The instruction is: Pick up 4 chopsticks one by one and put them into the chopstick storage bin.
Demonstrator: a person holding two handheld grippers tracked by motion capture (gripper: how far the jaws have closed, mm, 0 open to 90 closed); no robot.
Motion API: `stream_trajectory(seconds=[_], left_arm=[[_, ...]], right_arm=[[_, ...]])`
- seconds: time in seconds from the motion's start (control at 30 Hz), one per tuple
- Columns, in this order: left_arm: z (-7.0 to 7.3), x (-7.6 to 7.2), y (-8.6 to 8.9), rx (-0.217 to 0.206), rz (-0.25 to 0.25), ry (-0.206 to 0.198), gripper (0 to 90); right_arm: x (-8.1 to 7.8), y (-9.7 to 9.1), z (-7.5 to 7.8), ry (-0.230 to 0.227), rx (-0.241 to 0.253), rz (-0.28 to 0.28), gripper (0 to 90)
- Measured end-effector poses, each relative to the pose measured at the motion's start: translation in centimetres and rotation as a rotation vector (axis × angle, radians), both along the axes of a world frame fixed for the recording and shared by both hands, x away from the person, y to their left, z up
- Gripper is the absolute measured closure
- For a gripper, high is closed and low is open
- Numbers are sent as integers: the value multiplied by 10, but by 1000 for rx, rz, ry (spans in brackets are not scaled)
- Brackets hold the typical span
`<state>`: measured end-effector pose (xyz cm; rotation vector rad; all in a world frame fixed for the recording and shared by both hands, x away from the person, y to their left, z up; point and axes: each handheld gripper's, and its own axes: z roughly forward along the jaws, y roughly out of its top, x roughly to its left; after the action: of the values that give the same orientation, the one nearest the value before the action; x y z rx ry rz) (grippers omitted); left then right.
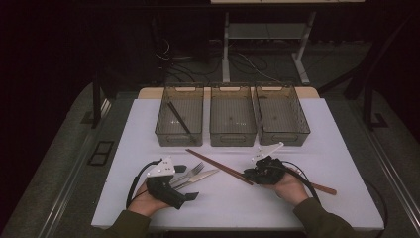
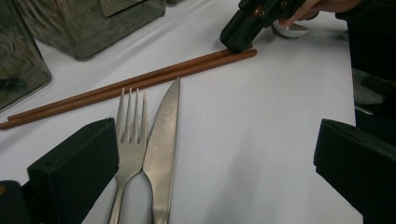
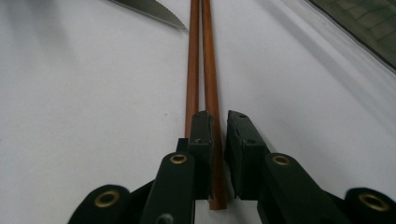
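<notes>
A white worktop [image 1: 237,198] sits in a dark room, with cables on the floor beyond it. Nearest the person, the left tool [image 1: 184,184] rests low with its jaws spread wide, a fork [image 2: 128,135] and knife [image 2: 163,140] lying side by side between them. To the right, the right tool [image 1: 249,174] has its jaws nearly pressed together, pinching one brown chopstick [image 3: 212,93] near its end; the second chopstick [image 3: 193,70] lies touching it, just outside the left jaw. The pair runs diagonally across the worktop toward the bins. Farther back stand three clear bins in a row; the left bin [image 1: 180,134] holds a dark stick, while the middle bin [image 1: 233,136] and right bin [image 1: 282,134] sit beside it.
</notes>
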<state>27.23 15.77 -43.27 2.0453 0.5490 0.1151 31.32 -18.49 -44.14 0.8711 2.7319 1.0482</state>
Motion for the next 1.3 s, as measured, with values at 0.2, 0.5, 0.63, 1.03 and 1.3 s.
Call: stream_trajectory(seconds=[0.2,0.5,0.63,1.03,1.3], left_arm=[[0,0,0,1,-1,0,0],[0,0,0,9,-1,2,0],[0,0,-1,9,-1,2,0],[0,0,-1,6,1,1,0],[0,0,0,6,2,-2,0]], right_arm=[[1,1,-2,-8,-17,8,807],[-1,4,-1,-21,-42,1,827],[-2,5,-1,-22,-46,-4,832],[-3,4,-2,-25,-41,-10,832],[-4,4,-2,-38,-42,-9,835]])
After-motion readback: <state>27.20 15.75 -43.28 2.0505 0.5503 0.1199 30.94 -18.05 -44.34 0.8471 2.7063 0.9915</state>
